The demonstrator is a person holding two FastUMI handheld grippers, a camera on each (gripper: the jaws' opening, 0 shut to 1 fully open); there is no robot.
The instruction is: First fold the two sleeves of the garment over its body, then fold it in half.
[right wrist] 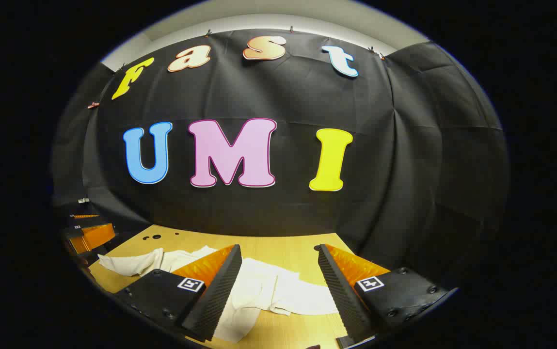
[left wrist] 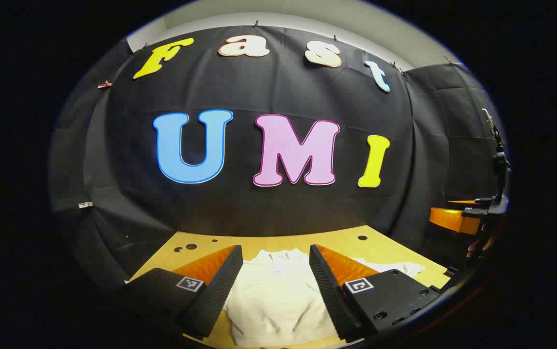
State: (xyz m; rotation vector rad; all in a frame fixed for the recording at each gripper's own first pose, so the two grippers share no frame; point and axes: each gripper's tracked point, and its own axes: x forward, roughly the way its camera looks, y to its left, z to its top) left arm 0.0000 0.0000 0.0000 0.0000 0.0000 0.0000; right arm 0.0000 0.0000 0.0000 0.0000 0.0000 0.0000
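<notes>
Left gripper (left wrist: 276,286): fingers spread wide apart, grasping nothing, held above the table with the garment's body showing between them at 6 o'clock of the left gripper view.
Right gripper (right wrist: 278,291): released, fingers wide apart with nothing between the pads; it also shows at 3 o'clock of the left gripper view, held off the table's edge.
Garment (left wrist: 278,295): a cream-white top lying flat on the table, collar toward the booth wall at 12 o'clock from the left gripper.
Sleeves: in the left gripper view one sleeve (left wrist: 394,266) stretches out toward 3 o'clock; in the right gripper view another (right wrist: 133,264) trails toward 9 o'clock, and rumpled cloth lies between the fingers. Neither lies over the body.
Table (right wrist: 283,249): light wood, with small dark holes near its far edge.
Wall (right wrist: 404,160): black cloth behind the table.
</notes>
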